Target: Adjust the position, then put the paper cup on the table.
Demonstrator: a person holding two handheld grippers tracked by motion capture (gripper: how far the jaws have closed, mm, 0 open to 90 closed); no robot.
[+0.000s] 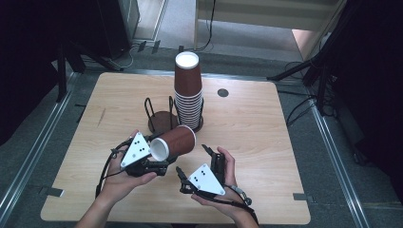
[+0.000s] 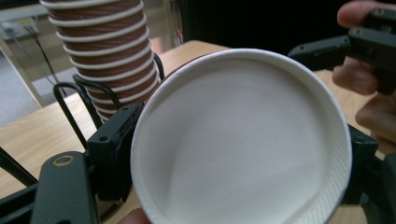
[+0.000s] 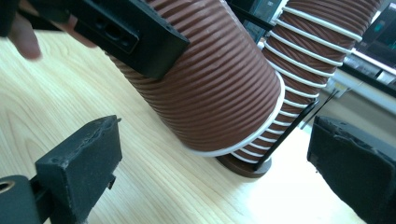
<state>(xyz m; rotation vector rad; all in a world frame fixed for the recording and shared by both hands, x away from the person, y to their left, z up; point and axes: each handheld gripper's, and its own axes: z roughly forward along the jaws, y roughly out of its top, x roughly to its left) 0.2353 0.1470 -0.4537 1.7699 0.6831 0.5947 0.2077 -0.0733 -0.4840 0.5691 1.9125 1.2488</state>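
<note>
The left tongs (image 1: 154,164) clamp 1 ribbed brown cup (image 1: 173,142) by its wide end, lying sideways above the table's near middle, base aimed at the cup stack (image 1: 188,92), while the right tongs (image 1: 195,164), just beside, gape empty.

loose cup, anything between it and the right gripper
Nothing visible does. The loose cup lies sideways, clamped in the left gripper. The right gripper is open just beside it, and the right gripper view shows bare table between its jaws and the cup's ribbed wall.
</note>
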